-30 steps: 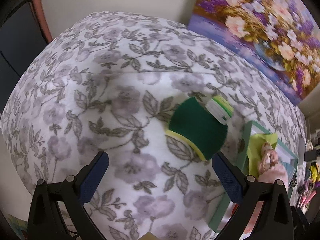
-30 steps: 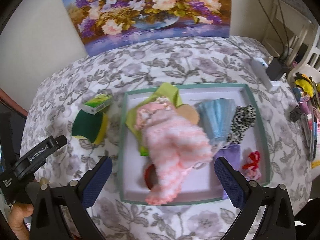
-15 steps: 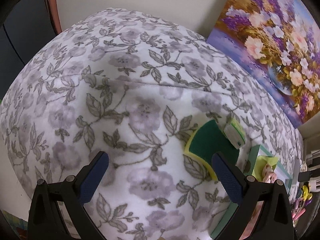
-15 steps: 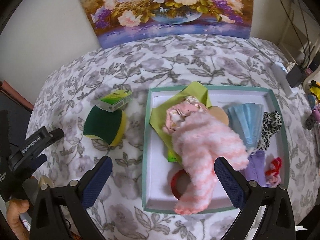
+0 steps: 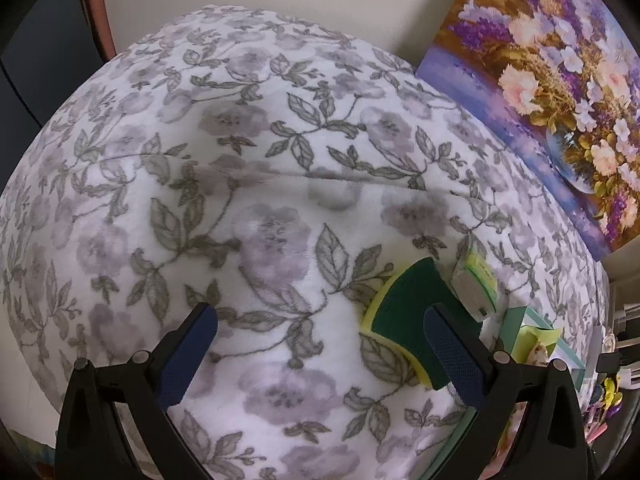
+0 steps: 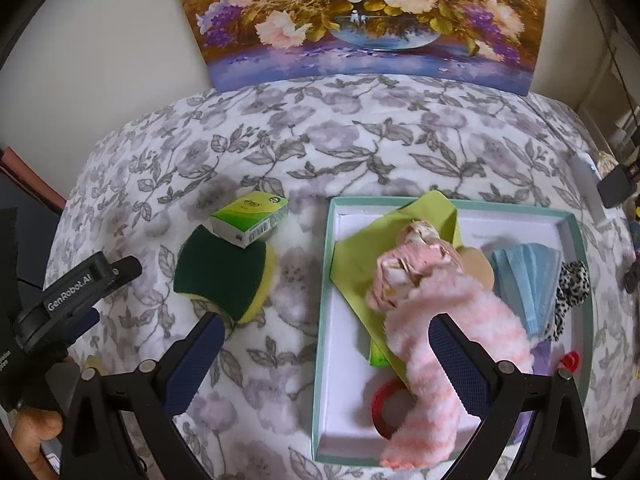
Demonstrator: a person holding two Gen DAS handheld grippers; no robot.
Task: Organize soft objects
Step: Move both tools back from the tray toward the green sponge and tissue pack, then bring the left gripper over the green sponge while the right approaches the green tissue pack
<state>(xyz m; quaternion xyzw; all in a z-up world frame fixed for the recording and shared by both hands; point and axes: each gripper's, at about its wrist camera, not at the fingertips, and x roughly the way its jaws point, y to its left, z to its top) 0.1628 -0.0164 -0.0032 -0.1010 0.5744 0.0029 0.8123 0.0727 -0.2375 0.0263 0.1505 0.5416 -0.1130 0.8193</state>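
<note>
Floral blanket (image 5: pixel 256 184) under a flower painting (image 5: pixel 560 80), sponge and tissue pack left out beside the box.

Left wrist view: the left gripper (image 5: pixel 320 348) gapes wide, empty, above the blanket; the green-and-yellow sponge (image 5: pixel 412 316) lies at its right finger. It looks light and squashy; pinch across its long edges.
Right wrist view: the right gripper (image 6: pixel 328 356) hangs wide open, empty, over the box (image 6: pixel 320 320) rim; the tissue pack (image 6: pixel 250 220) leans on the sponge (image 6: pixel 224 276), the pink fluffy sock (image 6: pixel 440 320) lies inside.

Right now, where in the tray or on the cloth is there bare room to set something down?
Free: the tray's near-left floor beside the red ring, and the cloth between painting and tray. Crowded: the tray's right, around the masks and fuzzy sock.
</note>
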